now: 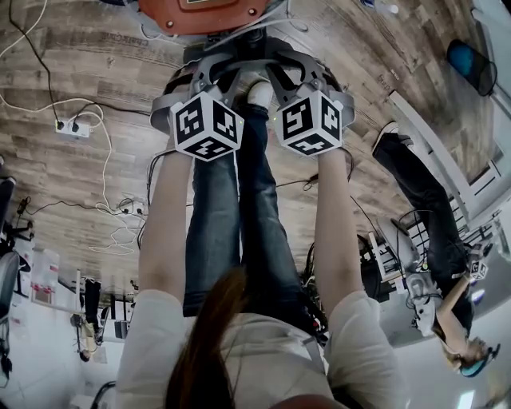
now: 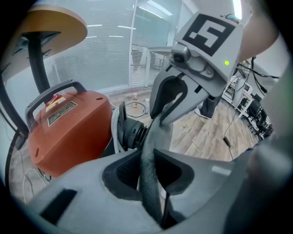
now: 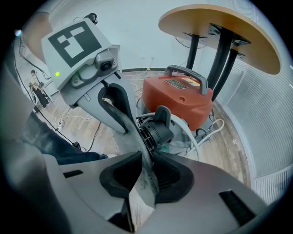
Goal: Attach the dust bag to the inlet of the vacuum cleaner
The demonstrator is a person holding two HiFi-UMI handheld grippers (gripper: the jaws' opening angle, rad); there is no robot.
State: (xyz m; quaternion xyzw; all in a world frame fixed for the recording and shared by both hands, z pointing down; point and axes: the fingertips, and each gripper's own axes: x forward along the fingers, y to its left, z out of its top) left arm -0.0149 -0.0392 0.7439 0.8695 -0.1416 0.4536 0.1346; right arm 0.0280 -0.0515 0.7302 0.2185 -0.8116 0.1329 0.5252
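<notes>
An orange vacuum cleaner (image 1: 200, 12) (image 2: 68, 128) (image 3: 178, 96) stands on the wooden floor, its black round inlet (image 2: 132, 132) (image 3: 158, 128) facing me. The grey dust bag (image 2: 149, 155) (image 3: 132, 132) shows as a band of fabric stretched just in front of the inlet. My left gripper (image 2: 153, 183) (image 1: 215, 76) (image 3: 126, 125) is shut on one edge of it. My right gripper (image 3: 144, 178) (image 1: 295, 72) (image 2: 160, 116) is shut on the other edge. In the head view the bag and the inlet are hidden behind the two grippers.
A round wooden table (image 3: 219, 27) on black legs stands over the vacuum cleaner. A white cable (image 3: 201, 132) lies beside the vacuum cleaner. A power strip (image 1: 68, 126) with cables lies on the floor at left. Another person (image 1: 431, 208) is at right. Behind the vacuum cleaner stands a glass partition (image 2: 105, 59).
</notes>
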